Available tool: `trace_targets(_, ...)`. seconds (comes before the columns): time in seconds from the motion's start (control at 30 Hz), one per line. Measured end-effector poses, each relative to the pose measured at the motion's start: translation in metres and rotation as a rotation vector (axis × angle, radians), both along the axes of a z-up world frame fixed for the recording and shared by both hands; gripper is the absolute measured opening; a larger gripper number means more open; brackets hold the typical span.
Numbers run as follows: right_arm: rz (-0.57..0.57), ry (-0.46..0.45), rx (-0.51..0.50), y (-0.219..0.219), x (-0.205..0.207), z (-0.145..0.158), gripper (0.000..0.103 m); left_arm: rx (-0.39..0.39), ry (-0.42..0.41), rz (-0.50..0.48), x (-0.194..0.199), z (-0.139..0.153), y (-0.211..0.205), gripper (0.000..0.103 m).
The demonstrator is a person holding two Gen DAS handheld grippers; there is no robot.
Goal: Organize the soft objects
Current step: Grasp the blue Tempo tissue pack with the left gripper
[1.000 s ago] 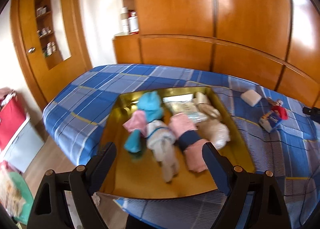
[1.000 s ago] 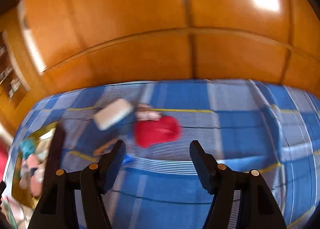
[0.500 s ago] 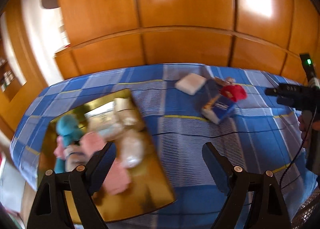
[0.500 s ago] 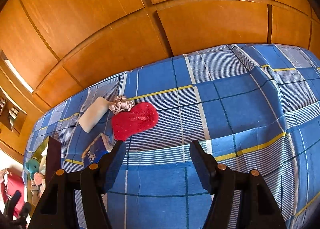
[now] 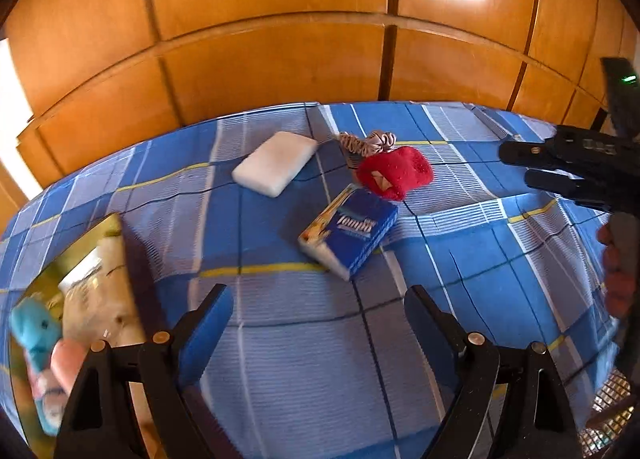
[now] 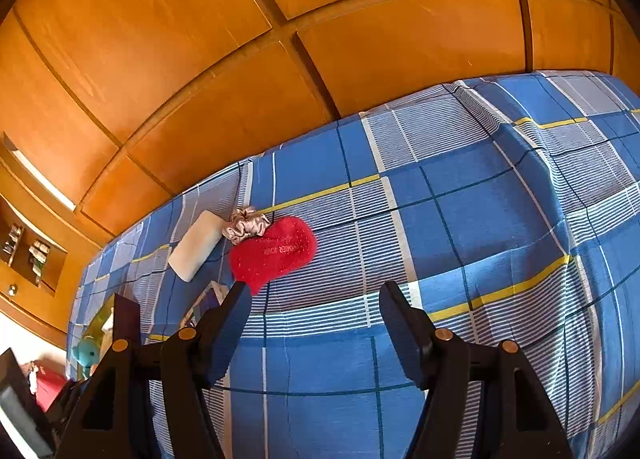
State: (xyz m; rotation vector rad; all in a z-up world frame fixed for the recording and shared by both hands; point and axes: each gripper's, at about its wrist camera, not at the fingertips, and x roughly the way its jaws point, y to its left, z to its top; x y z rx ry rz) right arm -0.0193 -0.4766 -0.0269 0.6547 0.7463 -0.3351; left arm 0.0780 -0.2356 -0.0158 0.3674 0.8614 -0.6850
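Observation:
On the blue plaid bed lie a white sponge block (image 5: 275, 167), a striped scrunchie (image 5: 366, 142), a red fuzzy sock (image 5: 396, 172) and a blue tissue pack (image 5: 349, 237). They also show in the right wrist view: sponge (image 6: 196, 250), scrunchie (image 6: 246, 222), sock (image 6: 274, 251). My left gripper (image 5: 318, 309) is open and empty, hovering just short of the tissue pack. My right gripper (image 6: 316, 305) is open and empty, with the sock just beyond its left finger; it shows at the right edge of the left wrist view (image 5: 568, 167). A gold tray (image 5: 86, 245) at left holds several soft toys and cloths.
A wooden panelled headboard wall (image 5: 320, 39) rises behind the bed. A wooden cabinet with shelves (image 6: 28, 255) stands at far left. A red bag (image 6: 46, 383) sits on the floor beside the bed.
My left gripper has swung right, from over the gold tray to the loose items on the bed. My right gripper has drawn closer to the red sock.

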Motion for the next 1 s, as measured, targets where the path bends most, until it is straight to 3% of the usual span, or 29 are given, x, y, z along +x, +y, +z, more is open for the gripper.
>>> trace_targets(0.23, 0.014, -0.015, 0.03, 0.001, 0.0, 0.002, 0.067, 0.026, 0.033, -0.1, 0.022, -0.018, -0.045, 0.088)
trace_targets(0.57, 0.031, -0.015, 0.079, -0.001, 0.002, 0.0, 0.067, 0.036, 0.075, -0.153, 0.054, -0.046, -0.082, 0.091)
trace_targets(0.6, 0.031, -0.015, 0.084, -0.001, 0.002, 0.0, 0.067, 0.034, 0.084, -0.147, 0.058, -0.049, -0.084, 0.087)
trace_targets(0.63, 0.03, -0.013, 0.087, -0.001, 0.002, -0.001, 0.067, 0.04, 0.097, -0.146, 0.06, -0.053, -0.086, 0.073)
trace_targets(0.8, 0.03, -0.008, 0.091, -0.001, 0.003, -0.001, 0.067, 0.038, 0.092, -0.149, 0.05, -0.053, -0.079, 0.061)
trace_targets(0.9, 0.032, -0.007, 0.081, -0.001, 0.002, 0.0, 0.067, -0.007, 0.112, -0.081, 0.038, -0.043, -0.063, 0.061)
trace_targets(1.0, 0.033, -0.004, 0.076, 0.0, 0.001, 0.0, 0.067, -0.058, 0.076, -0.028, 0.007, -0.028, -0.039, 0.061)
